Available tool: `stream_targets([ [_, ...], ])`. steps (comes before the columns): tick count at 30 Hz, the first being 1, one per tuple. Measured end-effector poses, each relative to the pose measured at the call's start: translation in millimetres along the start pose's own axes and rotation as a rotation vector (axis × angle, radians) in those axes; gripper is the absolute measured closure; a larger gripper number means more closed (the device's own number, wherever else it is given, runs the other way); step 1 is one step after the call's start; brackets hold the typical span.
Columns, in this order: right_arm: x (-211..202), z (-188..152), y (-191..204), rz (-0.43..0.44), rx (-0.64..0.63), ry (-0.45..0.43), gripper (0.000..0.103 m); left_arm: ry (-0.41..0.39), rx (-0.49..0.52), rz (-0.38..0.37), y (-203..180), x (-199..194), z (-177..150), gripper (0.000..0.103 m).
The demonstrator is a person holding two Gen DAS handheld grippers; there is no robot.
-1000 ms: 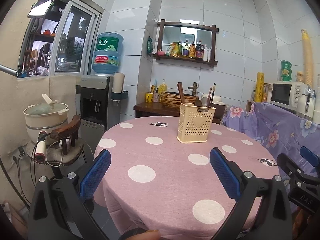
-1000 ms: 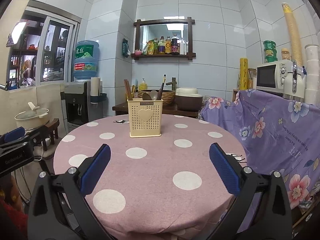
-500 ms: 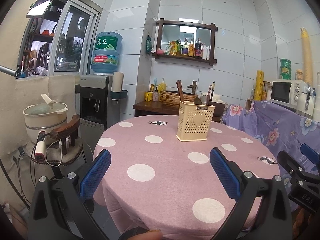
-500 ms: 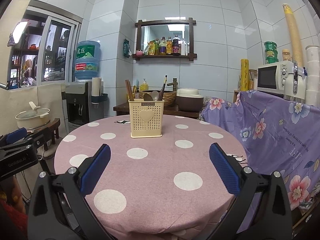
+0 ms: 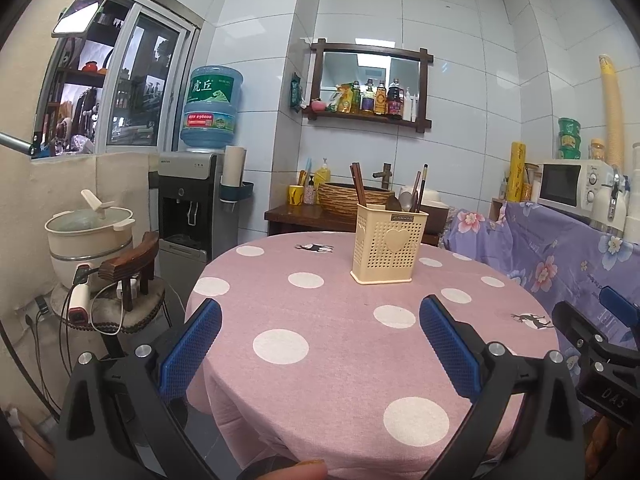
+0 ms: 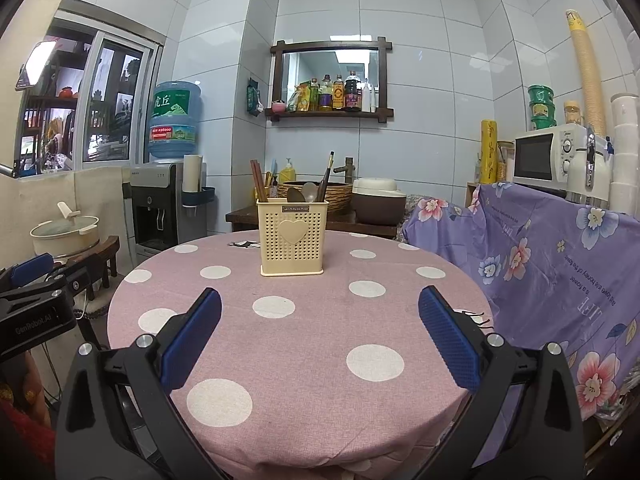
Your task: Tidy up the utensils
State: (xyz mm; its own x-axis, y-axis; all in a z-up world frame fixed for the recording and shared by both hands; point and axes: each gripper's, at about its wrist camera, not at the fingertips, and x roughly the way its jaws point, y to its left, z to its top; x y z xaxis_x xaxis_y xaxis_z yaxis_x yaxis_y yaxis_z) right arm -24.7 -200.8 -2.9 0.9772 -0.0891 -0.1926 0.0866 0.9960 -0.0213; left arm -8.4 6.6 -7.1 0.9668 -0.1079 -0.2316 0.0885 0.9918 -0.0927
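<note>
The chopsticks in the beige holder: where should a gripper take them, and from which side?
Grip the chopsticks on the bare shafts above the utensil holder rim, coming from above. They lean toward the holder's left corner, apart from the spoons, so the jaws probably fit there.

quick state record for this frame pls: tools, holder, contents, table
left tool: open, empty, above near table edge
right tool: open, empty, above near table edge
utensil holder: cream, perforated, upright on table, untouched
holder contents: chopsticks at left, spoons in the middle, dark sticks leaning right
table: round, pink polka-dot cloth, no loose utensils visible
</note>
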Motion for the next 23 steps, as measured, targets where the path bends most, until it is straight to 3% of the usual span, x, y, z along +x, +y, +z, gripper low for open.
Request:
stream_targets([
  [23, 0.2, -1.8, -1.6, 0.001, 0.001, 0.009, 0.006, 0.006, 0.003, 0.016, -0.2, 1.6, -0.3, 0.005],
])
